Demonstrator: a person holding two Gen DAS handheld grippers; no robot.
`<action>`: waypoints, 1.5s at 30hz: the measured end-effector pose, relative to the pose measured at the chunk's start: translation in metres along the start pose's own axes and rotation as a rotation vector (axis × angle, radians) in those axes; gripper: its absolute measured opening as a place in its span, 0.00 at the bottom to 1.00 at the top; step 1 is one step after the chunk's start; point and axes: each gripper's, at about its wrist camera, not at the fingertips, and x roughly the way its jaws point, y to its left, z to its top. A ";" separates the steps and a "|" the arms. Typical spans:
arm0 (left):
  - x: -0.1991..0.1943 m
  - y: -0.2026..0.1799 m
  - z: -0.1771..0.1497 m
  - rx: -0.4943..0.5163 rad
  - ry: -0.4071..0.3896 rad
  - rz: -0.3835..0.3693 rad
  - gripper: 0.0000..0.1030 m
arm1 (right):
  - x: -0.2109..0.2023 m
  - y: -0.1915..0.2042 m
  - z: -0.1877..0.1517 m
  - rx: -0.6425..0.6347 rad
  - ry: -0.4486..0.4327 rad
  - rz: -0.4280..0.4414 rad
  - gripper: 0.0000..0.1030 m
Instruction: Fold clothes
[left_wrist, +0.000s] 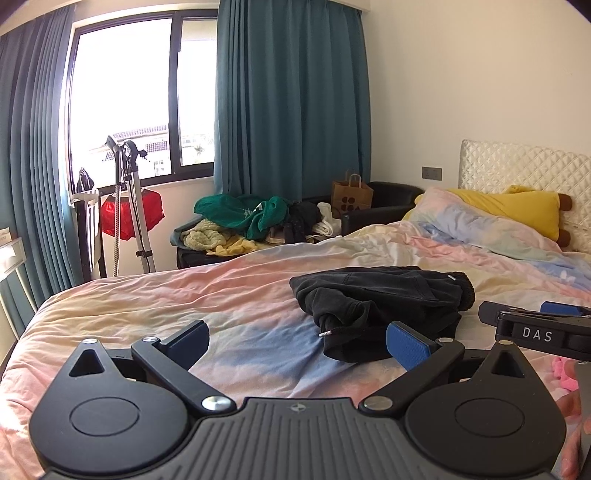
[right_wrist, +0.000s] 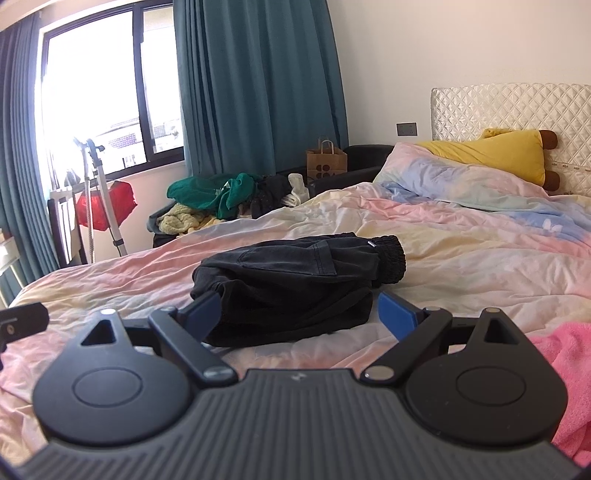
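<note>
In the left wrist view, a pair of black trousers (left_wrist: 380, 306) lay bunched on a pastel bedsheet (left_wrist: 221, 302), right of centre in the frame. The left gripper (left_wrist: 297, 341) filled the bottom of the picture with its blue-padded fingers (left_wrist: 408, 345) spread wide apart and holding nothing. The trousers sat just beyond the right-hand finger, their near hem partly hidden behind its pad, while the left-hand finger stood over bare sheet, well apart from the cloth. At the right edge, the right gripper (left_wrist: 546, 321) showed side-on beside the trousers' elastic waistband; from this angle its fingers could not be told as spread or closed. A yellow pillow (left_wrist: 517, 210) leaned against the quilted headboard (left_wrist: 524, 166) in the upper right, a heap of laundry (left_wrist: 251, 221) sat at centre, and teal curtains (left_wrist: 291, 96) framed a window (left_wrist: 122, 96) in the upper left.

In the right wrist view, the trousers (right_wrist: 295, 284) lay at the centre of the frame, straight ahead of the right gripper (right_wrist: 299, 314). Its fingers (right_wrist: 397, 314) were spread wide and gripped nothing; the near edge of the cloth lay between them, with the left-hand pad close against the crumpled leg end and the right-hand pad just beside the fold. A pink towel (right_wrist: 565, 369) lay at the lower right, and part of the left gripper (right_wrist: 22, 321) showed at the left edge. The bedsheet (right_wrist: 461, 258) stretched back to the pillow (right_wrist: 491, 151) at upper right.
</note>
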 end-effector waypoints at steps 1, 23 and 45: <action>-0.001 0.000 0.000 0.000 -0.002 0.001 1.00 | 0.000 0.001 0.000 -0.003 0.000 -0.001 0.91; -0.011 -0.001 0.003 -0.007 -0.007 0.016 1.00 | -0.004 0.010 0.000 -0.049 -0.007 -0.017 0.91; -0.009 -0.001 -0.005 -0.004 -0.016 0.074 1.00 | -0.005 0.014 0.000 -0.071 -0.007 -0.016 0.91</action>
